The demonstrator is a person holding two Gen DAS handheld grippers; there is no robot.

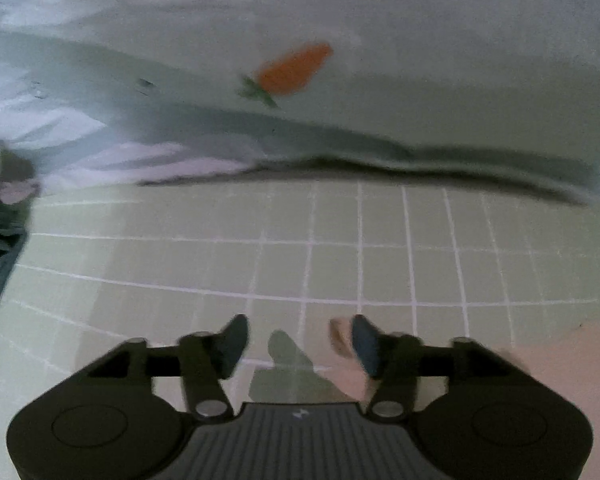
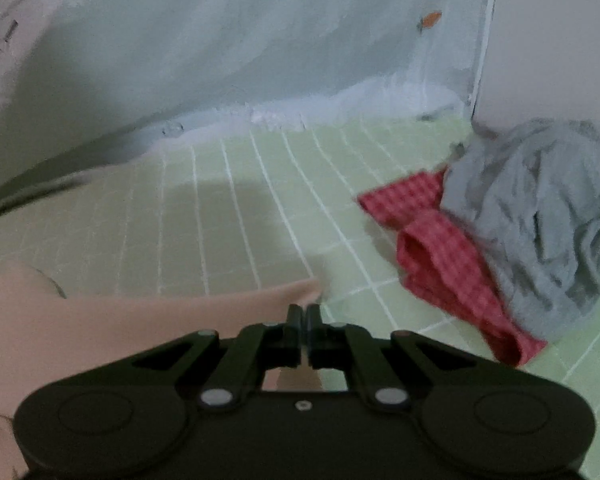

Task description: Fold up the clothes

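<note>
Clothes: grey garment over red checked cloth, soft, limp; I'd pinch hems; left gripper fingers released, right gripper clenched empty.

Colours only: mat under both tongs is pale green with a white grid. Pink garment plain, lying left of the right gripper and at its black fingertips. Ahead-right of it: red-and-pink checked cloth, with a plain grey crumpled garment beyond. Ahead of the black left gripper: pale grey-green sheet with an orange carrot print, green leaves.
</note>
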